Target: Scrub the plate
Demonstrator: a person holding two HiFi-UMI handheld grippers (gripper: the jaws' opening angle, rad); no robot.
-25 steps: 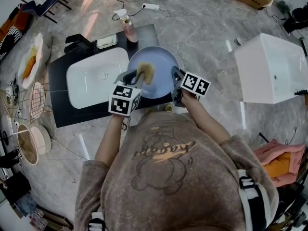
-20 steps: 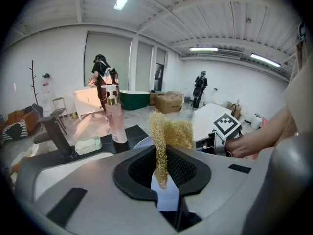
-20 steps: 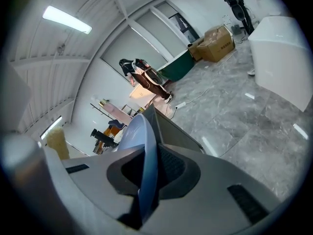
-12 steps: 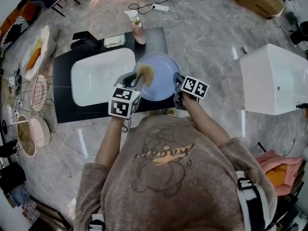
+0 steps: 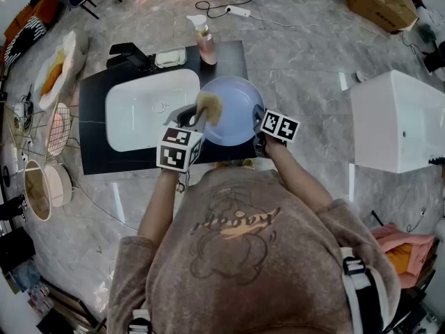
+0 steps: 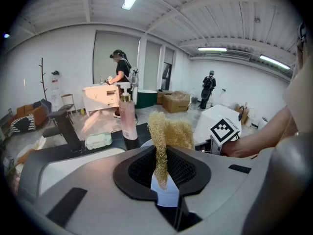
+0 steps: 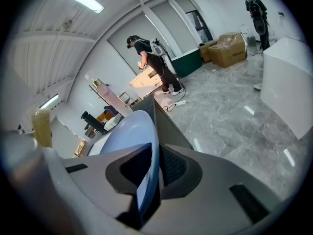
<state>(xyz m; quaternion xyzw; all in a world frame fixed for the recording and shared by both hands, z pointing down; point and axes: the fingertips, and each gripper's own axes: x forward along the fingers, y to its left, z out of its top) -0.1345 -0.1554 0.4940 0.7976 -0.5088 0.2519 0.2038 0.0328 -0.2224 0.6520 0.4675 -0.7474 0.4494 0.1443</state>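
Pale blue round plate (image 5: 236, 110) is seen over the right end of the black counter (image 5: 94, 160), just beside the white rectangular basin (image 5: 149, 111). Whether its underside rests on the counter cannot be told.

Right gripper (image 7: 151, 173): the near right rim of the plate is taken between the jaws. In the right gripper view the rim runs edge-on through a narrow gap, with the black pads lying close against it on either side. These jaws have just been opening a little, the plate's rim being between them all the while.

Left gripper (image 5: 189, 115): a tan fibrous loofah scrubber (image 5: 210, 105) is pinched between the jaws. Only a slim gap is left, filled by the scrubber's lower strip. The bushy upper part stands out beyond the fingertips. From the head view the scrubber is placed over the left part of the plate. Contact with the surface is not confirmed.

Behind the plate, a pink pump bottle (image 5: 205, 44) is stood upright at the back edge of the counter. A pale soap dish (image 5: 171, 58) is set just left of it, and a black tap (image 5: 128, 56) further left, behind the basin.

A large white box-shaped unit (image 5: 396, 120) is noted on the grey marble floor (image 5: 299, 54), well apart to the right.
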